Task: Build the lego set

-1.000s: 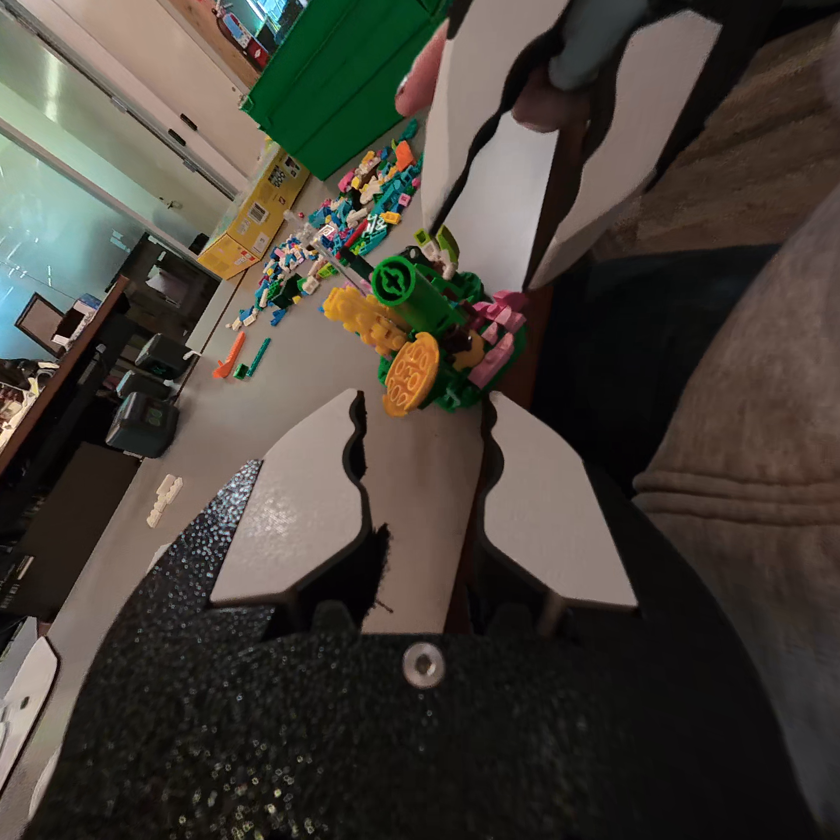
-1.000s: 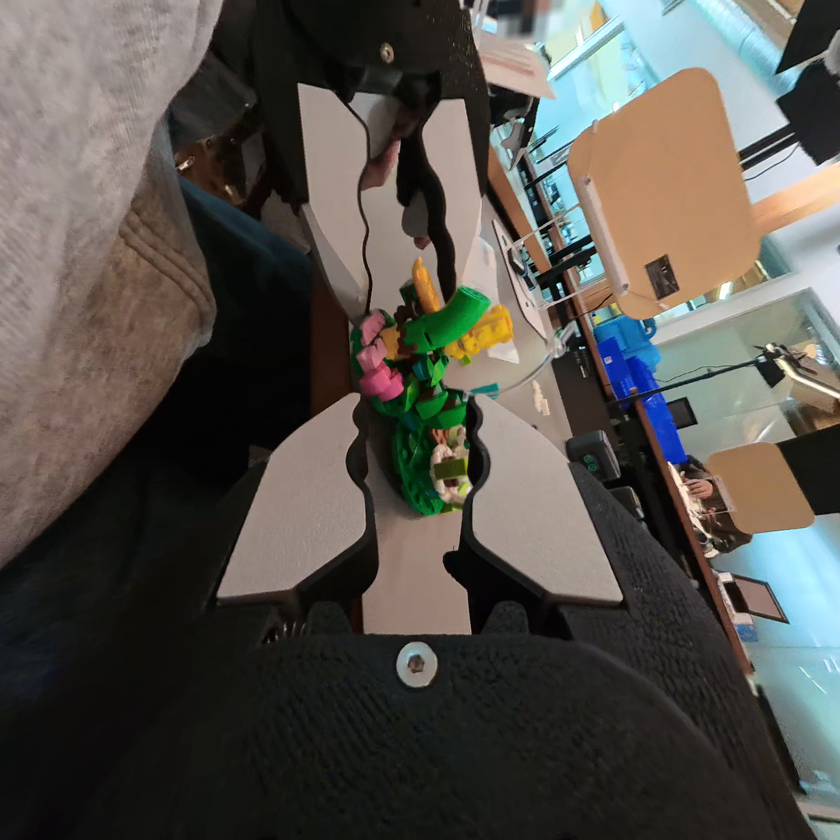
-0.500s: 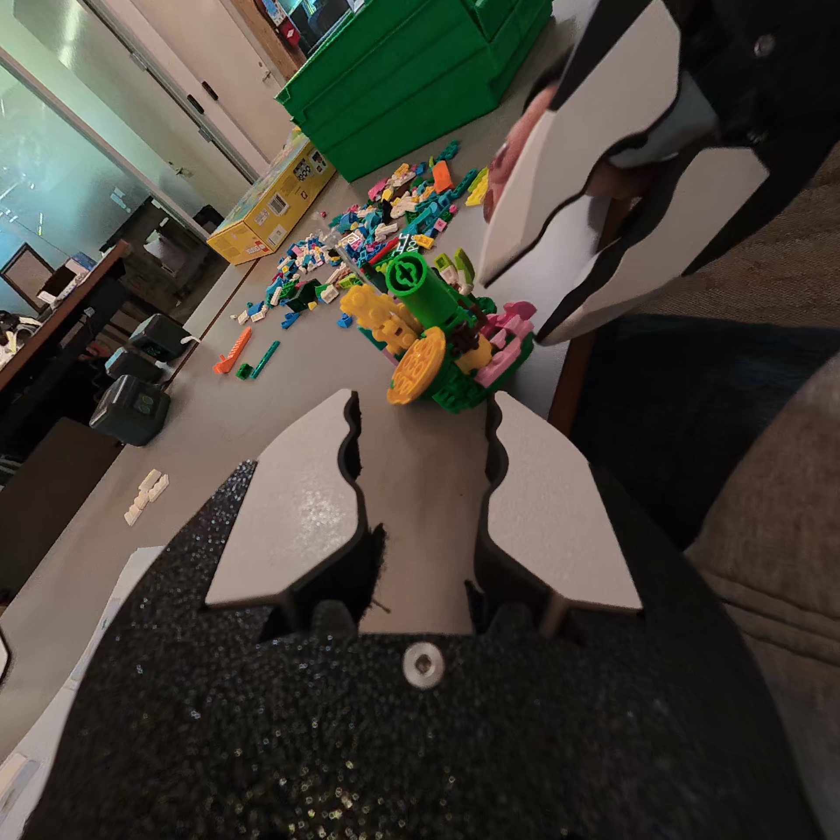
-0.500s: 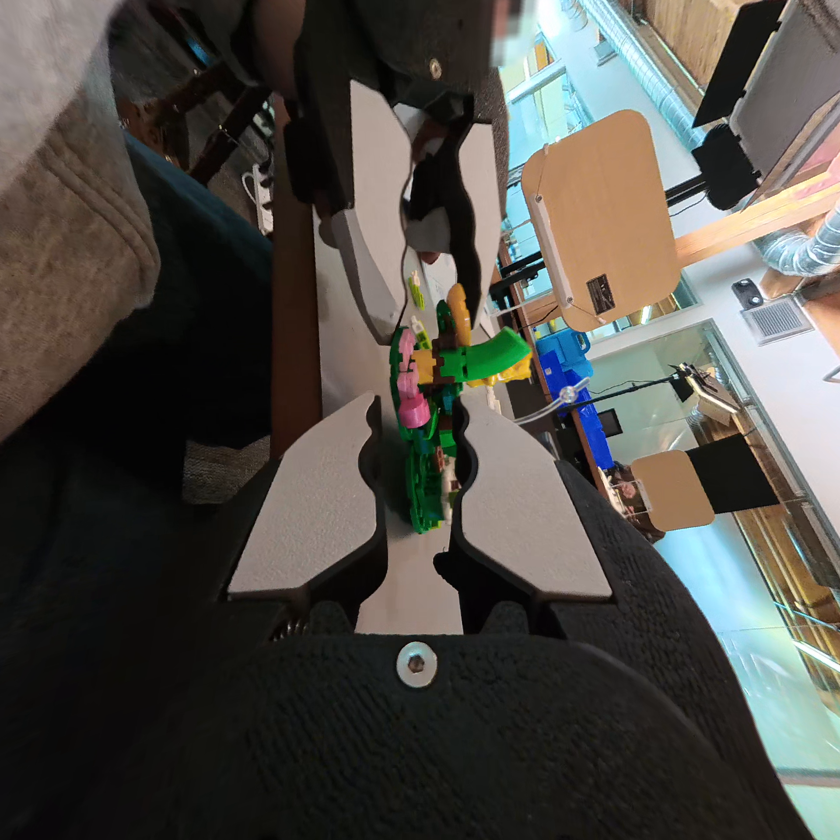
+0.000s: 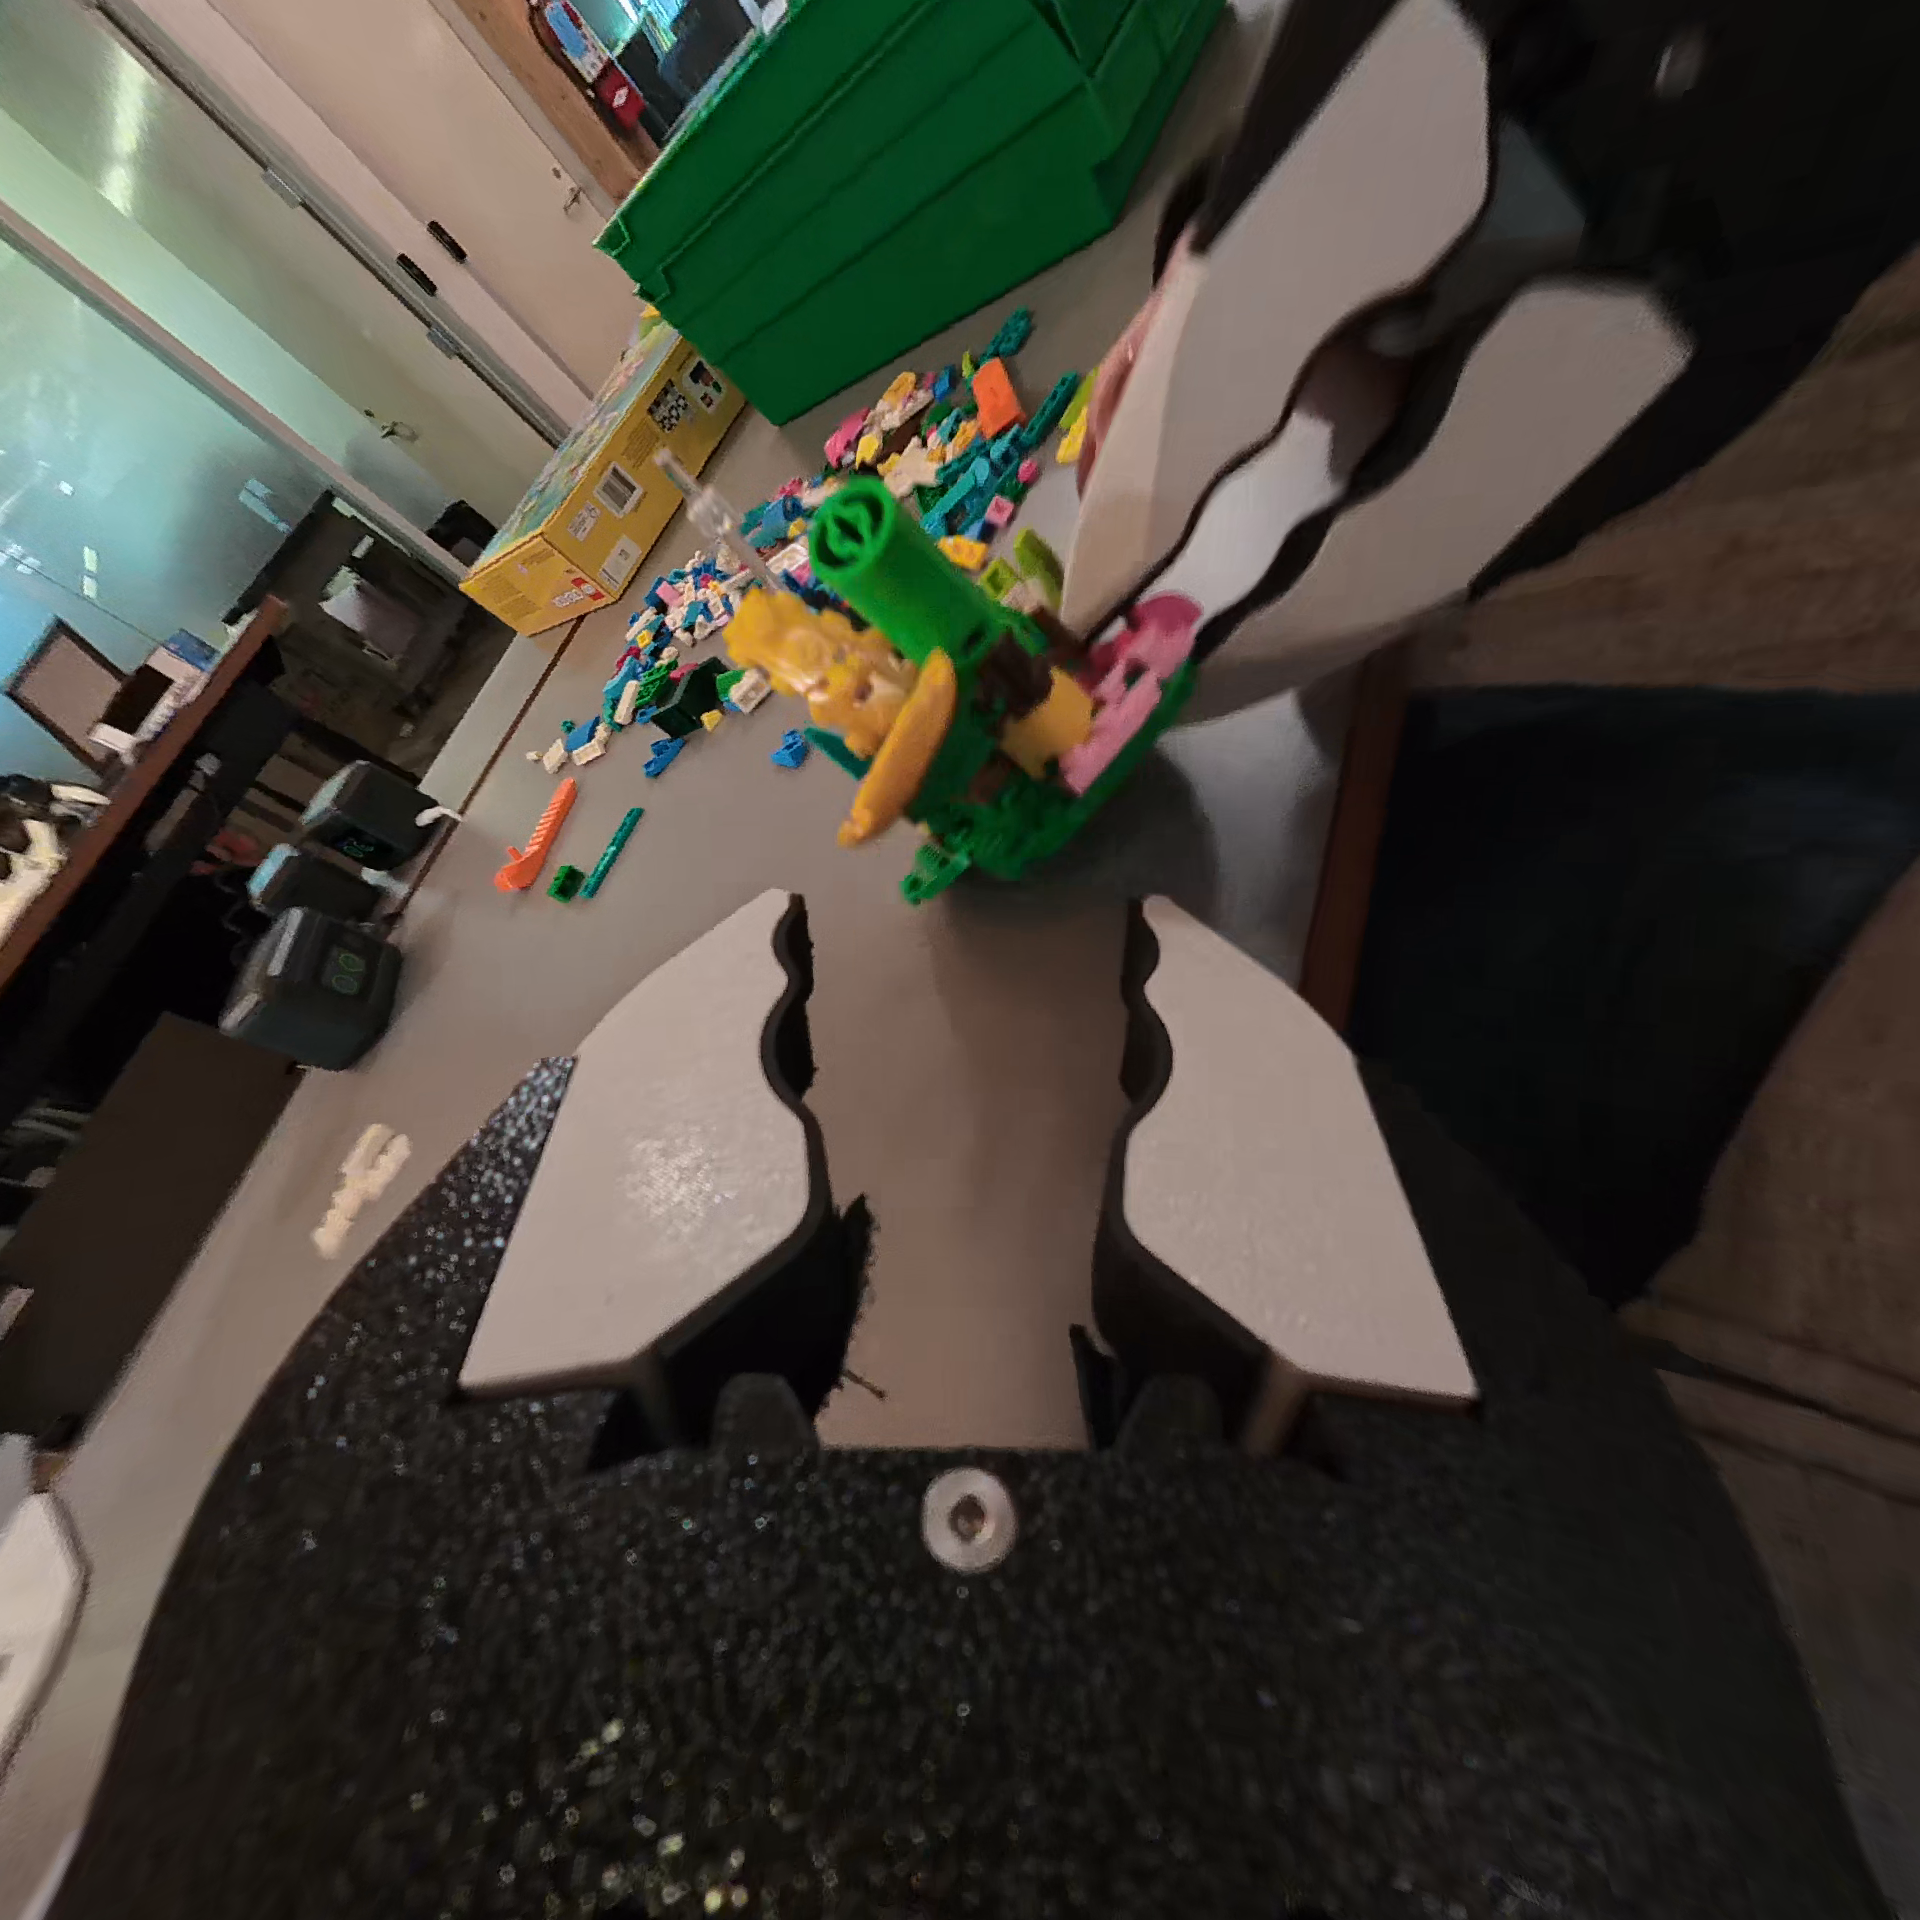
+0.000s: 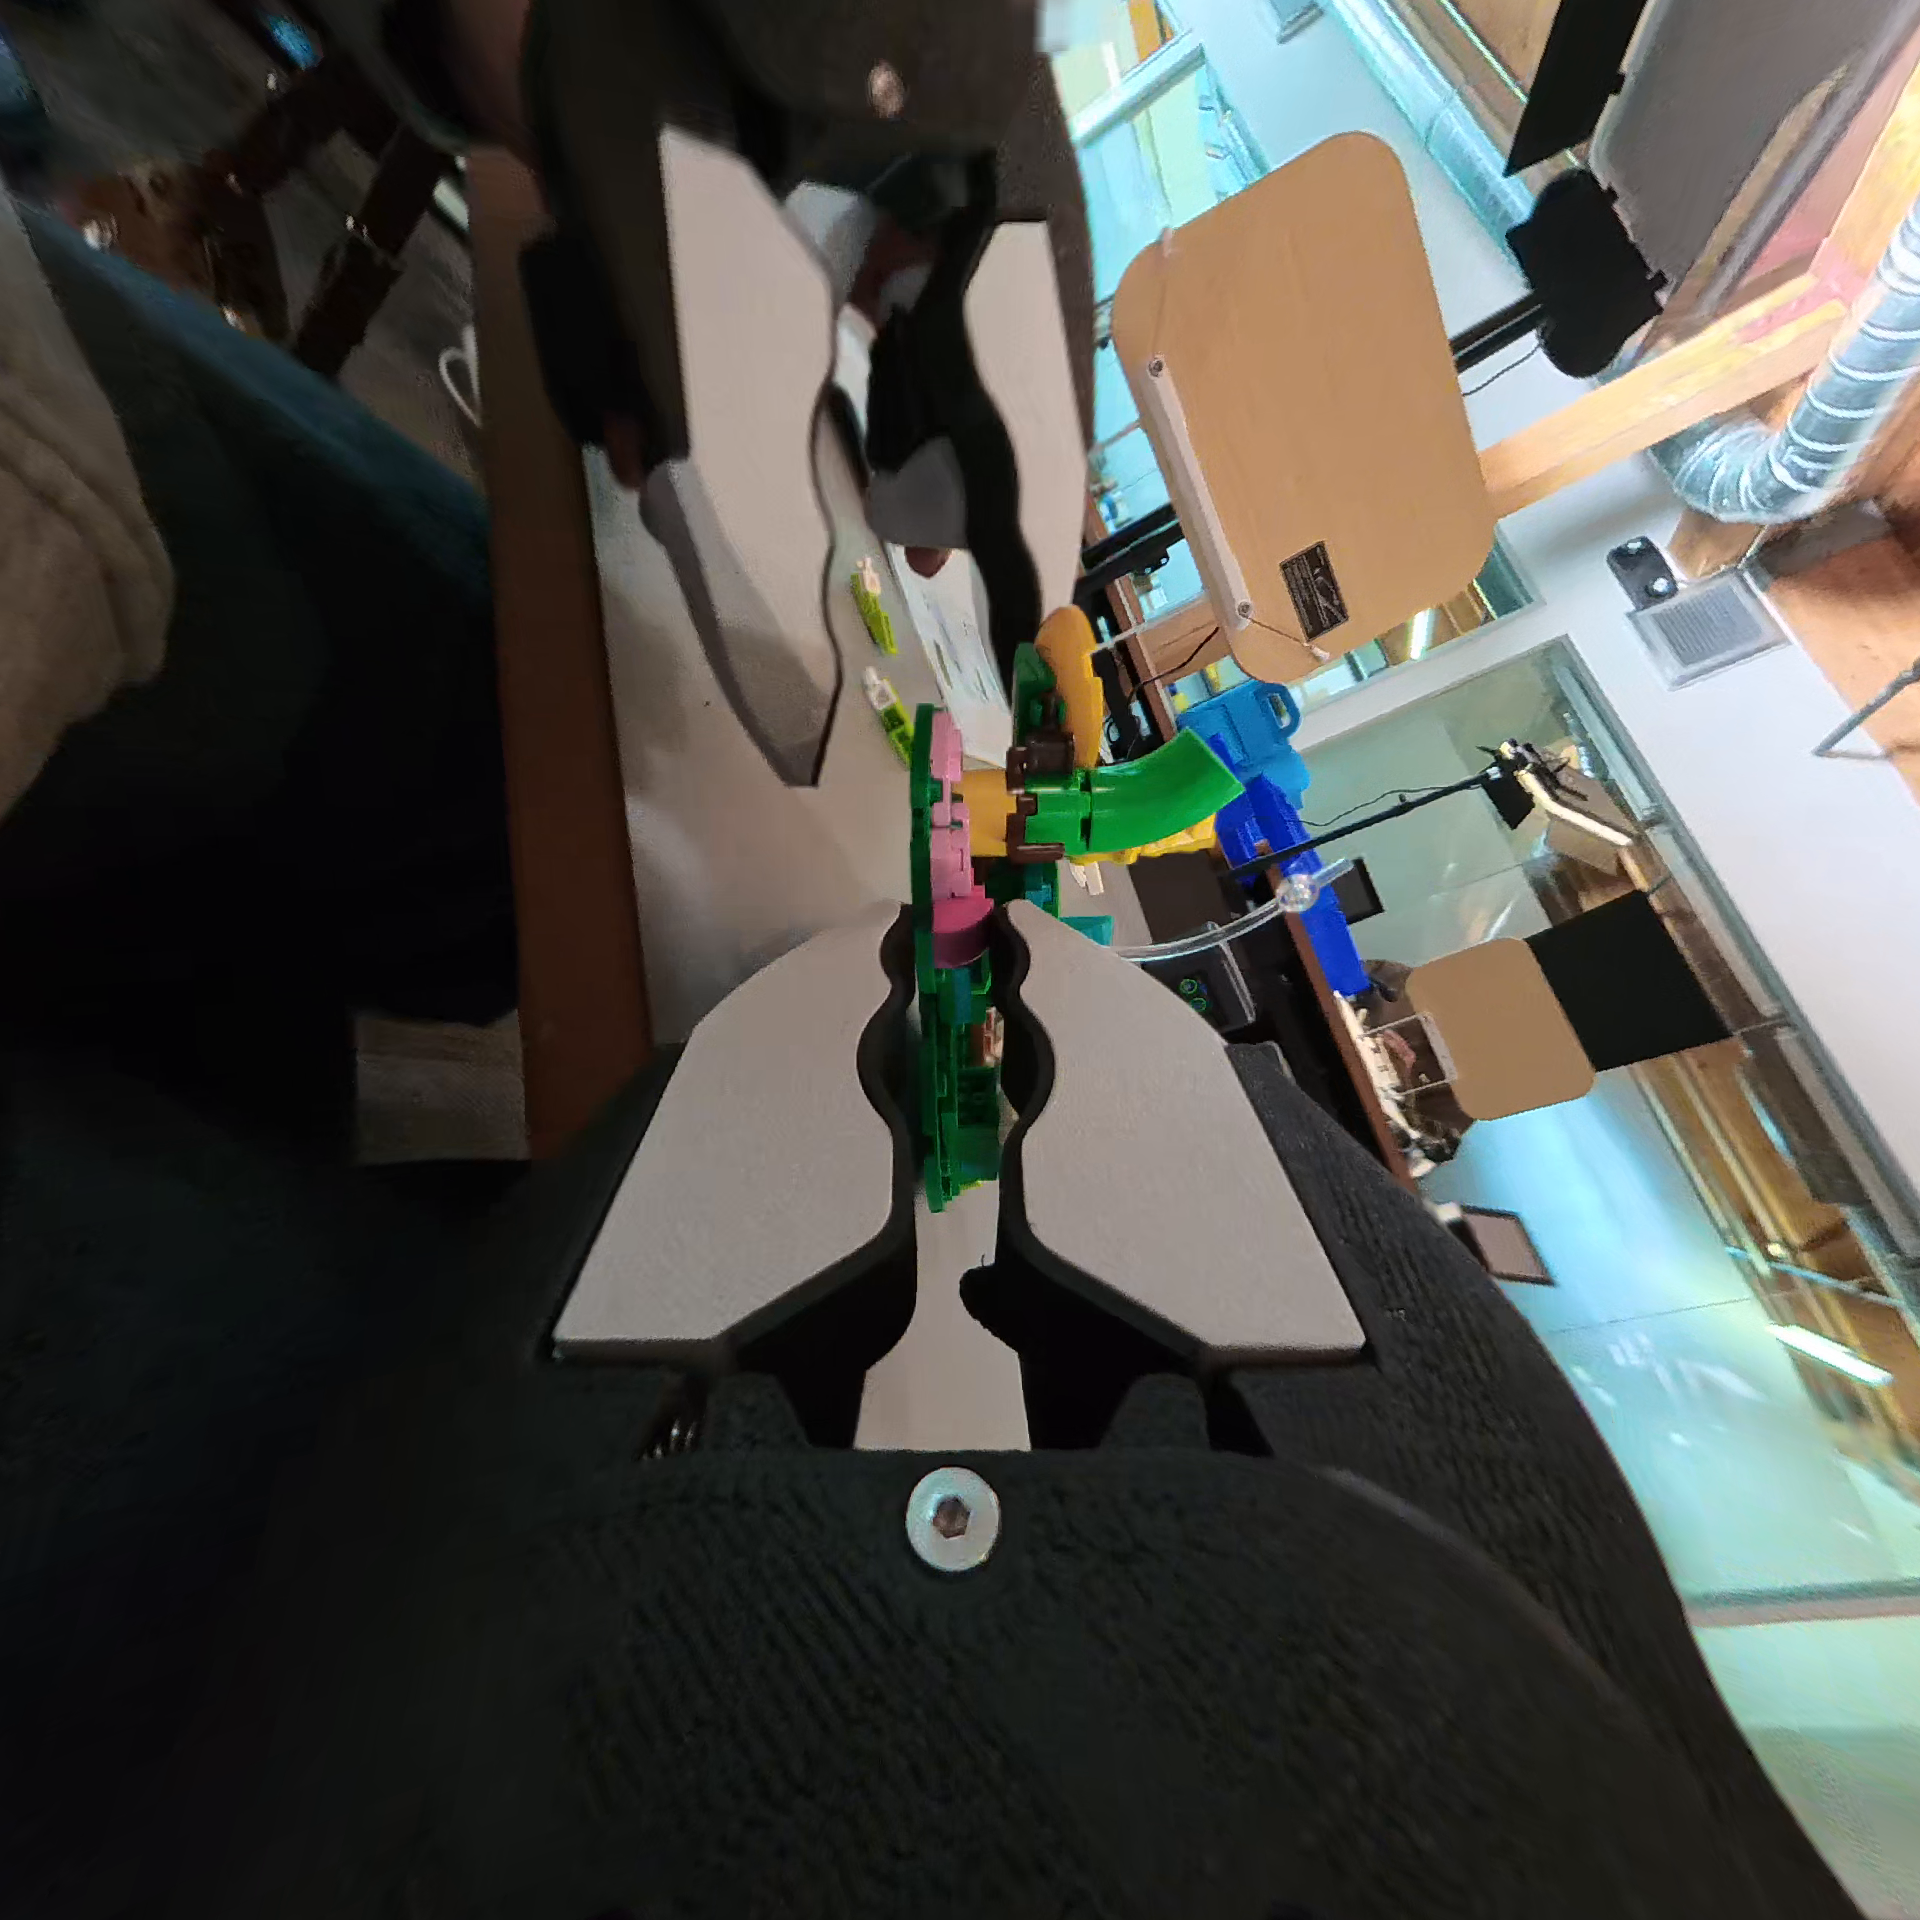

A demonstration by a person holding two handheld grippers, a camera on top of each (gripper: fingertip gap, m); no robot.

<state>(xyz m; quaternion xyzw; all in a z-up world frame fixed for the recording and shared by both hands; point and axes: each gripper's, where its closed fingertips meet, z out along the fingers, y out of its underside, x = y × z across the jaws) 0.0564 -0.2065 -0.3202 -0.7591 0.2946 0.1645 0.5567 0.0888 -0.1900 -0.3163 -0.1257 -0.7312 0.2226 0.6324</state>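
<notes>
The lego model [image 5: 966,707] has a green base plate, a green tube, yellow parts and pink flowers. It is tilted near the table's front edge, with a shadow beneath it. My right gripper [image 6: 956,920] is shut on the edge of the base plate [image 6: 951,1091]. In the left wrist view the right gripper [image 5: 1143,649] comes in from the upper right. My left gripper [image 5: 964,920] is open and empty, a short way in front of the model. In the right wrist view it [image 6: 914,665] faces me beyond the model [image 6: 1081,800].
A pile of loose bricks [image 5: 883,499] lies behind the model, before stacked green bins [image 5: 883,208] and a yellow box [image 5: 613,509]. An orange tool [image 5: 535,842] and a white piece [image 5: 358,1184] lie to the left. The table edge [image 5: 1340,831] and a person's lap are right. The grippers' ends are close to 5 cm from one another. Between my left fingertips and the white piece [image 5: 358,1184] there is roughly 35 cm.
My right gripper has closed from open onto the model's base plate, and the model has tipped up. My left gripper stays open and has drawn back a little.
</notes>
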